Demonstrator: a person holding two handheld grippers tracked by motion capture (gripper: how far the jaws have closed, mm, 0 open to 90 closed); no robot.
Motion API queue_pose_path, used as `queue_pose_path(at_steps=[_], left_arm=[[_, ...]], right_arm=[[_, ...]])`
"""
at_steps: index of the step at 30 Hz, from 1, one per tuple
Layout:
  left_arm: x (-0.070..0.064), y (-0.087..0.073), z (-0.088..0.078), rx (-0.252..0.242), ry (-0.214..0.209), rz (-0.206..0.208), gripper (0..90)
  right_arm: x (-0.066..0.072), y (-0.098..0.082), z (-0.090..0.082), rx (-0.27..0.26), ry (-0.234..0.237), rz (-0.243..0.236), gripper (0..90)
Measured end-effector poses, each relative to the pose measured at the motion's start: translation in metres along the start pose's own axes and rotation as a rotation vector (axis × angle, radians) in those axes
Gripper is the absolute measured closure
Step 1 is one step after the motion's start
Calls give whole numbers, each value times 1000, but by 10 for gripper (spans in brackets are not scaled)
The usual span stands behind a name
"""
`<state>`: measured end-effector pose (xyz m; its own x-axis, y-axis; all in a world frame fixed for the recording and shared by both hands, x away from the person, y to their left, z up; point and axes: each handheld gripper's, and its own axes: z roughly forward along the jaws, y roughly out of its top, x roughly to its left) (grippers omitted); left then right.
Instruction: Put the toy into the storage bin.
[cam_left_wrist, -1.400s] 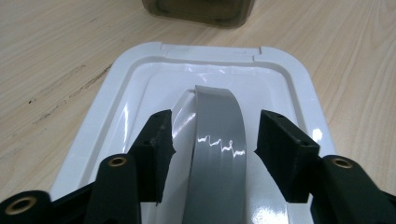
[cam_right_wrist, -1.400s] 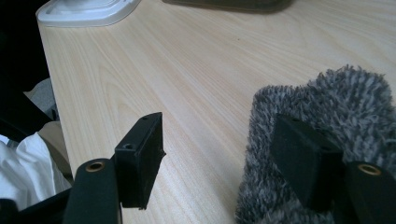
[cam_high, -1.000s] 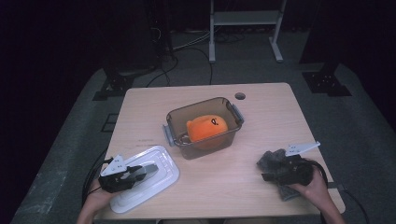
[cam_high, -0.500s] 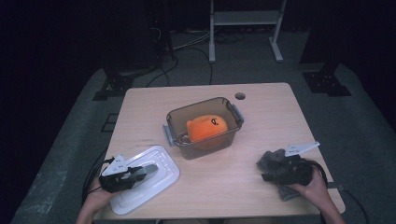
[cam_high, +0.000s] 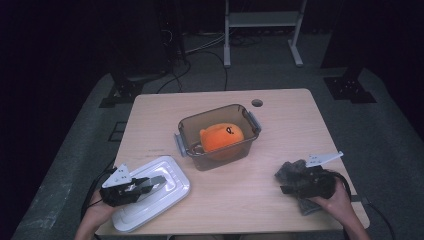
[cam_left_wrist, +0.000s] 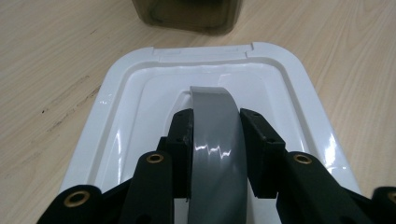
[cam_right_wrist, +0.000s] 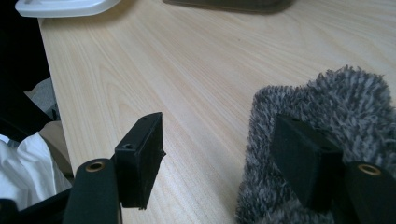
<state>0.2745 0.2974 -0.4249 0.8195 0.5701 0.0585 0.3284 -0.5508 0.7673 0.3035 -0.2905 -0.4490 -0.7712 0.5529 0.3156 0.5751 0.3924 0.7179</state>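
Resting on a pale wooden table (cam_high: 280, 125) in a dark room. Left tool (cam_left_wrist: 215, 140) lying low and level at the near left corner, clenched on the grey handle (cam_left_wrist: 212, 135) of the white lid (cam_high: 165, 182), jaws having just been closing around it. Right tool (cam_right_wrist: 224, 163) released at the near right, jaws standing wide, one over a grey fluffy cloth (cam_right_wrist: 322, 112). Sitting mid-table beyond the lid: a clear tub (cam_high: 250, 120) holding an orange toy (cam_high: 220, 137).

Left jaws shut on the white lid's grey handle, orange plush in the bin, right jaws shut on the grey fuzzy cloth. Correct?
Not quite: the right gripper is open. The right gripper view shows its jaws spread, one over the grey fuzzy cloth, one over bare table. The left gripper does clamp the lid's grey handle, and the orange plush sits in the bin.
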Motion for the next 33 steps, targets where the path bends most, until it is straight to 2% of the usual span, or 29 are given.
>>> queue_pose_path(at_steps=[7,13,16,21,23,33], left_arm=[[-1,12,-16,-2,-12,-1,664],[0,20,-28,-12,-2,-10,664],[4,24,-38,-38,-5,-47,664],[9,32,-52,-62,17,-69,664],[9,37,-58,-53,32,-57,664],[11,55,-77,-73,50,-32,664]], right_arm=[[0,0,0,2,1,0,334],[0,0,1,5,-1,0,334],[0,0,1,4,0,1,335],[1,0,1,4,0,1,335],[0,0,0,3,0,1,334],[1,0,2,6,0,3,334]])
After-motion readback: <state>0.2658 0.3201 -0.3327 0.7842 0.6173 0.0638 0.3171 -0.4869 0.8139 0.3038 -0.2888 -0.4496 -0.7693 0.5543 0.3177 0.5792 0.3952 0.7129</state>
